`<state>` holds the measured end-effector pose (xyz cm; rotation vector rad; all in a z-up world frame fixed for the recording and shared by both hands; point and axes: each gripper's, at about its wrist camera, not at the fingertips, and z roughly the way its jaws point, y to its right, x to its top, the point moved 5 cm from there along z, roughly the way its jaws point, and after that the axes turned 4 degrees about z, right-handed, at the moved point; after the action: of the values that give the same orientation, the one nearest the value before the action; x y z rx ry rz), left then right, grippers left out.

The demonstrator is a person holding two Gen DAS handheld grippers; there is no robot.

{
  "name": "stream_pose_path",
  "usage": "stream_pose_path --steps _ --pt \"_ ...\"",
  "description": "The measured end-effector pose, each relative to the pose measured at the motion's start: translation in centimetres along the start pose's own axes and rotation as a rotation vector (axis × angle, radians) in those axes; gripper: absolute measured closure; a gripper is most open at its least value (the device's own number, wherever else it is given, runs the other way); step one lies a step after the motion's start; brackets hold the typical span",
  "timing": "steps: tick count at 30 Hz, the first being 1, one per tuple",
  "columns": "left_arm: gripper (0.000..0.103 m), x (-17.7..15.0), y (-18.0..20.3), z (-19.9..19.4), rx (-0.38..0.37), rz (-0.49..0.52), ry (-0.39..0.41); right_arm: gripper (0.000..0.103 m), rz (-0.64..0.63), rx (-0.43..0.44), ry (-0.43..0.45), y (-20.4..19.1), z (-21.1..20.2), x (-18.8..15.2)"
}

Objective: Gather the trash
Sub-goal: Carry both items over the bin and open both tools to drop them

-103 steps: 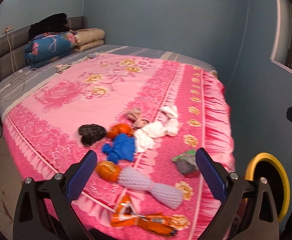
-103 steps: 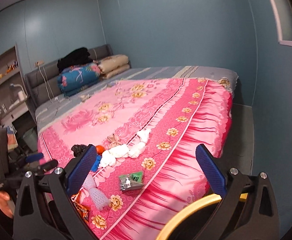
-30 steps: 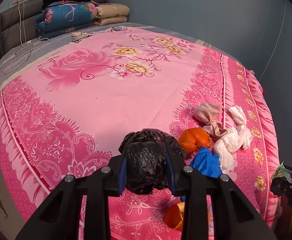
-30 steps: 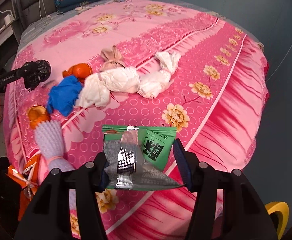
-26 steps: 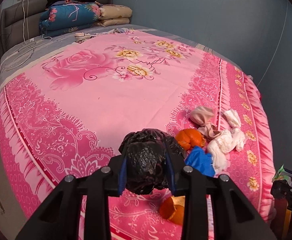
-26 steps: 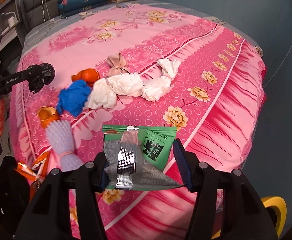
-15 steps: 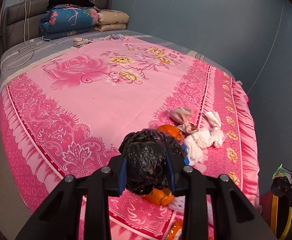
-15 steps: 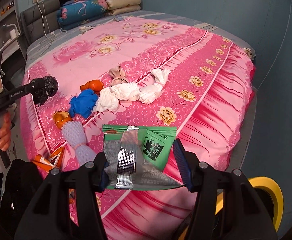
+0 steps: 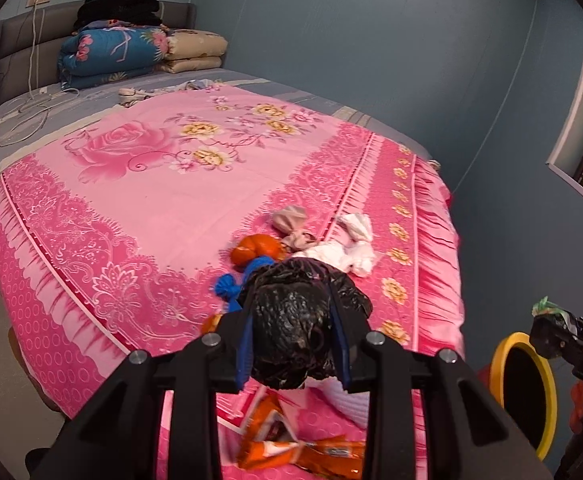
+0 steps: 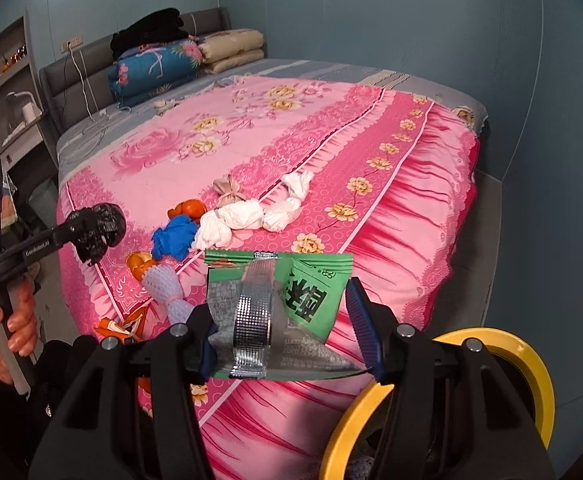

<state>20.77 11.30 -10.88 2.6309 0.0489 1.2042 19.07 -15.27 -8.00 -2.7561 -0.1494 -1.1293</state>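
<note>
A bed [image 10: 431, 216] fills the room, folded quilts [image 10: 159, 66] stacked at its far headboard end. Near the foot, a cluster of trash lies on the cover — knotted bags [image 10: 247, 214] in a row, a wrapper [image 9: 303, 450] at the near edge. A bin [image 10: 503, 344] stands on the floor beside the bed's foot corner. Shelves [image 10: 3, 92] stand left of the headboard, probably against the wall.
</note>
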Motion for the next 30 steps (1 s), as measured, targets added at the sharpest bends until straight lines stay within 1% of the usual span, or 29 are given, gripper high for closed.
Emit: stream_pose_path --steps 8,11,17,20,24,30 --pt "0.073 -0.6 5.4 -1.2 -0.064 0.06 -0.014 0.05 0.063 -0.025 0.05 3.0 -3.4 0.4" --pt "0.073 -1.0 7.6 -1.6 -0.088 0.088 -0.023 0.049 0.099 -0.035 0.072 4.7 -4.8 0.6" --pt "0.073 -1.7 11.6 -2.3 -0.157 0.131 -0.05 0.049 0.143 -0.055 0.108 7.0 -7.1 0.9" --pt "0.073 -2.1 13.8 -2.7 -0.182 0.169 -0.056 0.049 0.162 -0.067 0.124 7.9 -8.0 1.0" --pt "0.073 -2.7 16.8 -3.1 -0.221 0.222 -0.066 0.049 0.194 -0.089 0.146 9.5 -9.4 1.1" --pt "0.073 -3.5 21.0 -3.7 -0.274 0.294 -0.077 0.049 0.244 -0.148 0.159 12.3 -11.2 0.8"
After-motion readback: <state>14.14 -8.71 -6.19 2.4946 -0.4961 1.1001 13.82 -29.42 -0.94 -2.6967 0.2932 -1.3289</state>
